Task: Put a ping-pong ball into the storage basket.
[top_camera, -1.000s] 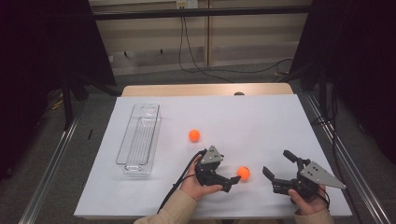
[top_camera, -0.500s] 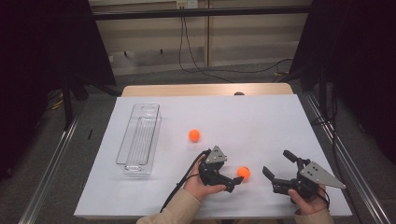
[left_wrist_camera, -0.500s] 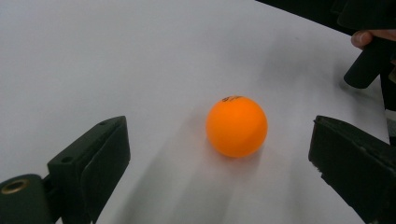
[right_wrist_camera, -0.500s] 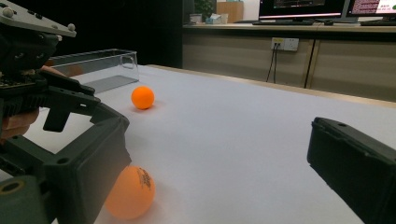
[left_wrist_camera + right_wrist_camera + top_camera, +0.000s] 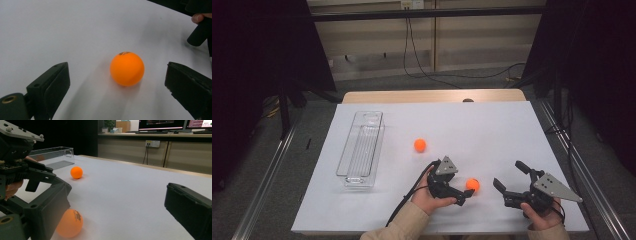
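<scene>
An orange ball point(image 5: 472, 184) lies on the white table sheet near the front, between the wide-apart jaws of my left gripper point(image 5: 465, 190), untouched. In the left gripper view the ball point(image 5: 127, 68) rests just ahead of the open left gripper point(image 5: 116, 90). A second orange ball point(image 5: 420, 145) lies farther back, toward the left. My right gripper point(image 5: 508, 175) is open and holds nothing, to the right of the near ball. The right gripper view has the near ball point(image 5: 70, 222) behind its left jaw, the far ball point(image 5: 76, 172) and the left gripper point(image 5: 37, 178).
A clear plastic tray point(image 5: 362, 147) stands lengthwise on the left of the sheet, also seen as the tray point(image 5: 52, 155) in the right gripper view. The white sheet point(image 5: 492, 130) is bare at the back and right. A cable trails from the left gripper toward the front edge.
The left gripper has edged slightly right, closing in around the near ball. Both balls and the right gripper have stayed put.
</scene>
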The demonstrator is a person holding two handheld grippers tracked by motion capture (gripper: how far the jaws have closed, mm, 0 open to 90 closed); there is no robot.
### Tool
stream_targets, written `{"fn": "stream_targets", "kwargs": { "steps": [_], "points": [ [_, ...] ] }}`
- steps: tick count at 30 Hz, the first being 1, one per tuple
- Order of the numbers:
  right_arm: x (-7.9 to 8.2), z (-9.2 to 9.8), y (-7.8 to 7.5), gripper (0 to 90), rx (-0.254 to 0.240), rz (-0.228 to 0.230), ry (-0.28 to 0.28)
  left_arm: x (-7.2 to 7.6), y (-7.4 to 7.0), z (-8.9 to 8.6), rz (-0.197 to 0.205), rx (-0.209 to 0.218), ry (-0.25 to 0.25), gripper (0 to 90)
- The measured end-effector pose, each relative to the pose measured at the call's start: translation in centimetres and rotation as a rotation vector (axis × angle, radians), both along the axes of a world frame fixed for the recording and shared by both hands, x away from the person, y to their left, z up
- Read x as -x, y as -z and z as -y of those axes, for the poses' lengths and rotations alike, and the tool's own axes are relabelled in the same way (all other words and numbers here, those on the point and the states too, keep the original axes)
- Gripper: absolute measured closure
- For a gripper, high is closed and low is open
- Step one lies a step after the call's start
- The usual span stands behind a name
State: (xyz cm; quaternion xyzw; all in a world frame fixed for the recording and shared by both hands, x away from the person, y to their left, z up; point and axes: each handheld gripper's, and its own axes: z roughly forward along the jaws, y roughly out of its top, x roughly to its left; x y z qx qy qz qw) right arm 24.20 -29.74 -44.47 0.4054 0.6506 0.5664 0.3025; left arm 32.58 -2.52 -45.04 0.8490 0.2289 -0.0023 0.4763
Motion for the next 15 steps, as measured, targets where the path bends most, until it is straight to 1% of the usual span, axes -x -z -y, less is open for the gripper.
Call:
{"fn": "stream_targets", "kwargs": {
  "steps": [7, 11, 12, 15],
  "points": [
    [-0.03, -0.04, -0.01, 4.1, -0.001, 0.000, 0.000, -0.05, 0.03, 0.17, -0.001, -0.012, 0.001, 6.5],
    [-0.03, -0.03, -0.01, 4.1, -0.002, 0.000, 0.000, 0.00, 0.01, 0.38, 0.000, -0.011, -0.001, 6.6],
    [-0.03, -0.03, -0.01, 4.1, -0.002, 0.000, 0.001, 0.00, -0.02, 0.43, 0.003, -0.019, 0.002, 6.7],
    [-0.04, -0.04, -0.02, 4.1, -0.003, 0.000, 0.001, 0.03, -0.01, 0.55, 0.004, -0.020, 0.011, 7.2]
  ]
}}
